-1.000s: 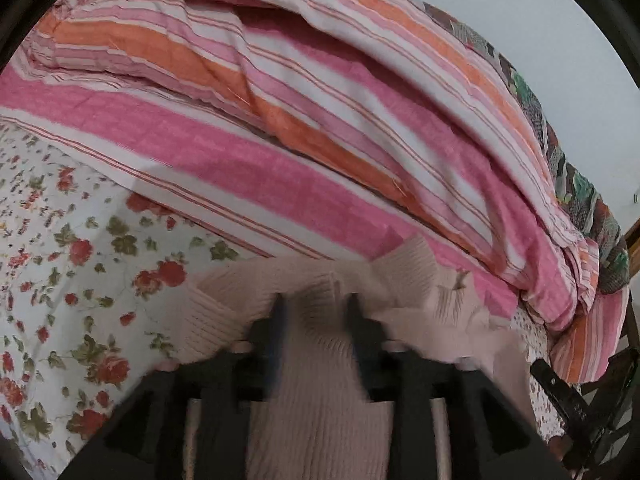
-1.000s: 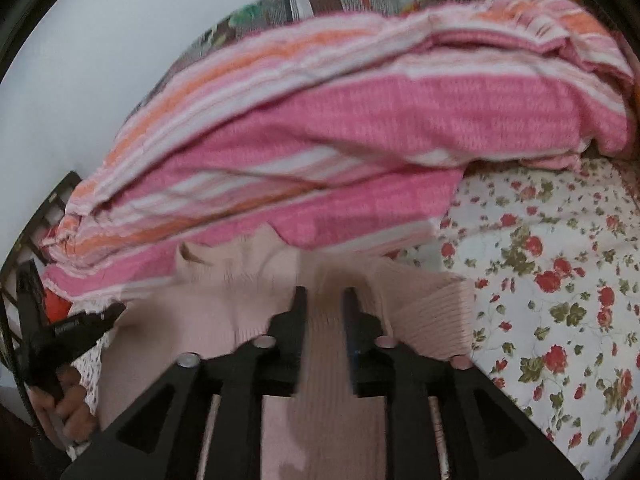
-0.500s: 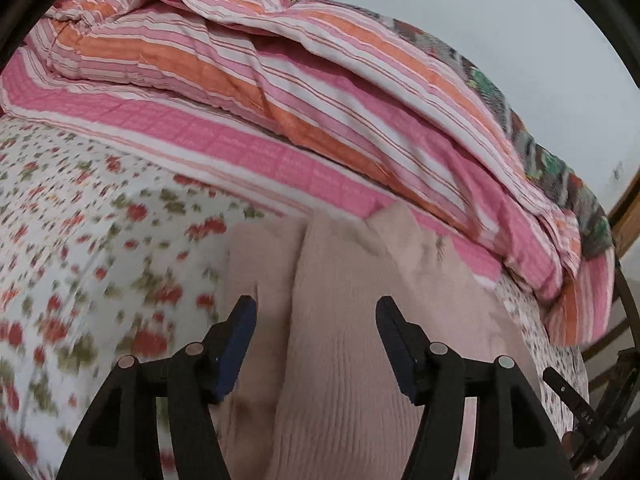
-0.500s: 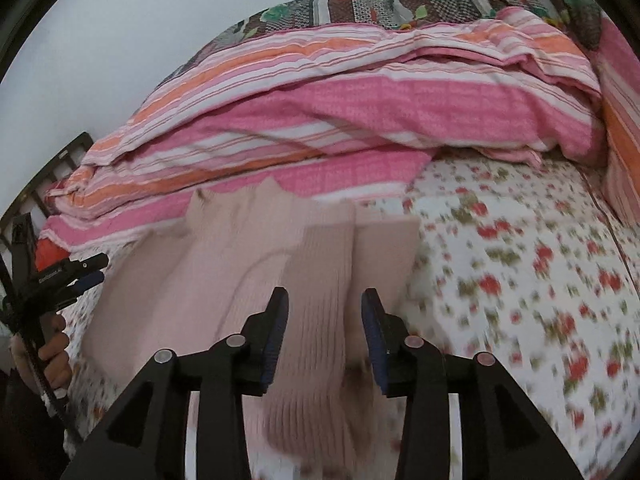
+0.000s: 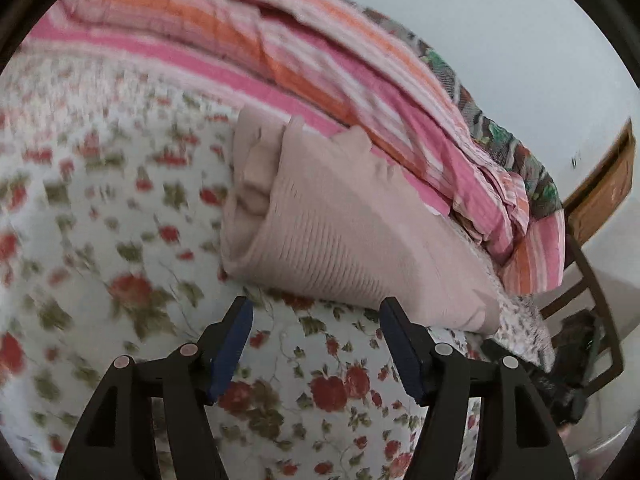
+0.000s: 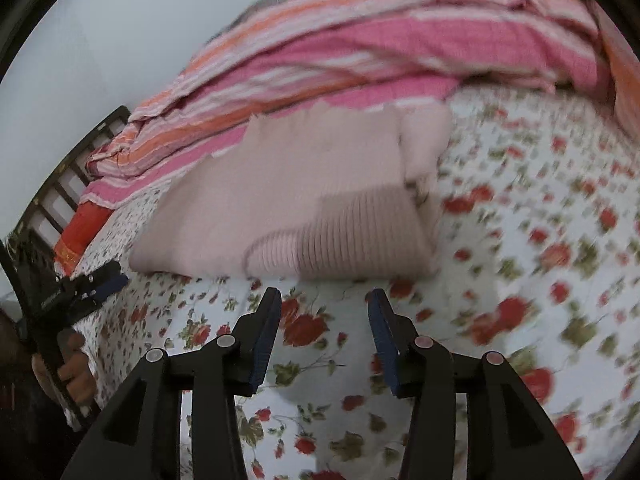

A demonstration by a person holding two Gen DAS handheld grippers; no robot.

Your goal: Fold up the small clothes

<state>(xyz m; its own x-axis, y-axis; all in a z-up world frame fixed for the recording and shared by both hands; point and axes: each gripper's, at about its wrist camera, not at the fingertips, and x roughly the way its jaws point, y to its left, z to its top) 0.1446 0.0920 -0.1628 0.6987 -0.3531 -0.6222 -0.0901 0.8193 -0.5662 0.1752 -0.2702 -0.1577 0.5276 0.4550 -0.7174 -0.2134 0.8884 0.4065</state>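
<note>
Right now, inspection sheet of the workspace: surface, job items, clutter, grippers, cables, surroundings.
Surface: bed with white floral sheet, blurred toward the frame edges.
Job's things: one pale pink knit sweater, folded, lying on the sheet against the bedding pile; no gripper touches it.
Clutter: heaped pink and orange striped quilt behind the sweater, with a patterned blanket at its back.
Grippers: left gripper open, nothing between the jaws; right gripper jaws opening, nothing between them. Both are short of the sweater.
Cables: nothing seen.
Surroundings: plain pale wall; dark slatted bed frame; wooden panel.
</note>
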